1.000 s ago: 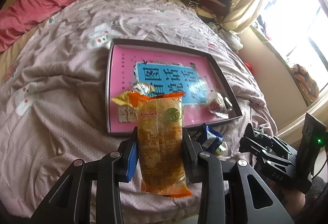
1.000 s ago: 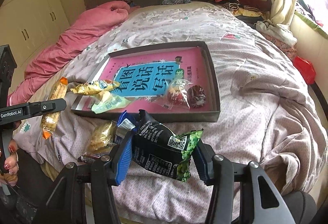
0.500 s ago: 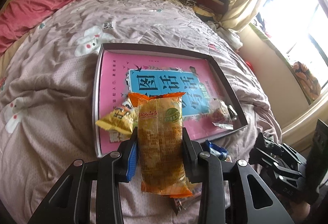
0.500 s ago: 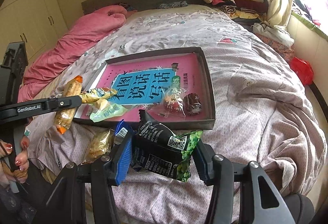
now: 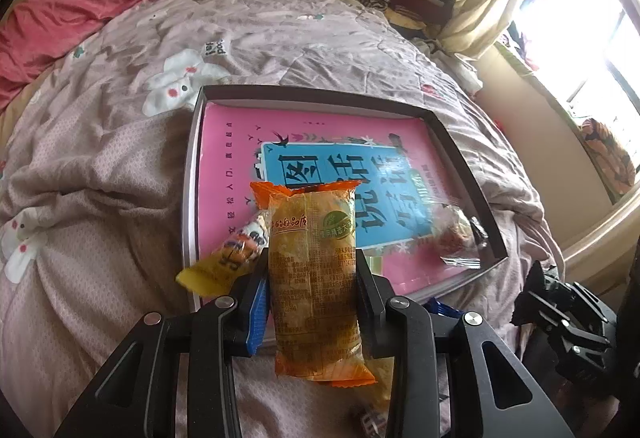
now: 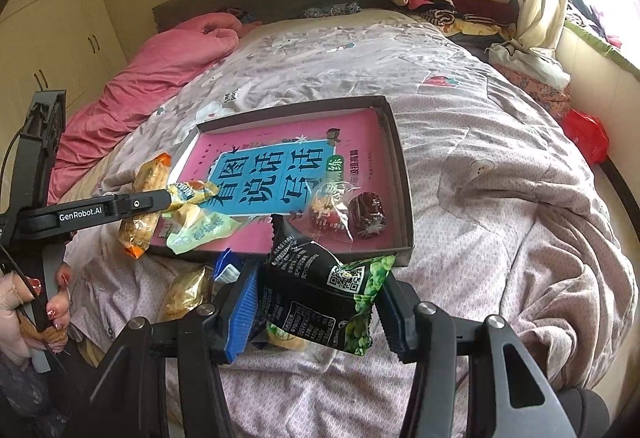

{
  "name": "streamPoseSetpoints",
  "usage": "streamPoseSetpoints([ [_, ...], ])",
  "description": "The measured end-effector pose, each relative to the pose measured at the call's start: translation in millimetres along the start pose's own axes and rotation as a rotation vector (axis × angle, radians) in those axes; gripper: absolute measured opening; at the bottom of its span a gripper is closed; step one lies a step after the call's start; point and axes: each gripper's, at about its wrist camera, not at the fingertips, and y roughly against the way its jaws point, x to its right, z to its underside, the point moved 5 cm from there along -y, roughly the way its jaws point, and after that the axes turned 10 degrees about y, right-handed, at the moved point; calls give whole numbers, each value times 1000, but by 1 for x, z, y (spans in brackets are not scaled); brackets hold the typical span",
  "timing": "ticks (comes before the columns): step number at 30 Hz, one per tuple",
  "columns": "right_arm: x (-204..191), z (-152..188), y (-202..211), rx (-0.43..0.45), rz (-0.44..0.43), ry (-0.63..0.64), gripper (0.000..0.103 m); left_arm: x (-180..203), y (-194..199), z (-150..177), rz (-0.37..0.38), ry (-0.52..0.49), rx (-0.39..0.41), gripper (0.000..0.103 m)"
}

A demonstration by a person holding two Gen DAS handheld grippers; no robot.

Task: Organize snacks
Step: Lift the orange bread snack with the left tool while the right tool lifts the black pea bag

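A wide bed (image 6: 500, 165) with a pale patterned quilt carries a shallow dark box (image 6: 402, 173) with a pink book (image 5: 320, 141) inside. In the box lie a yellow packet (image 6: 192, 191), a light green packet (image 6: 200, 232) and two clear-wrapped sweets (image 6: 348, 213). The left gripper (image 5: 312, 290) is closed on an orange snack pack (image 5: 312, 270), held upright at the box's near-left corner. The right gripper (image 6: 316, 302) clamps a black and green snack bag (image 6: 320, 298) just before the box's near edge – more packets (image 6: 184, 290) rest on the quilt below it
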Motion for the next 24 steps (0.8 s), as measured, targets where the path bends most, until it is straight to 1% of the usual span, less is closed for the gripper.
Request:
streamPoseSetpoints([
  [24, 12, -14, -25, -24, 16, -12, 54, -7, -29, -7, -1, 8, -4, 38],
])
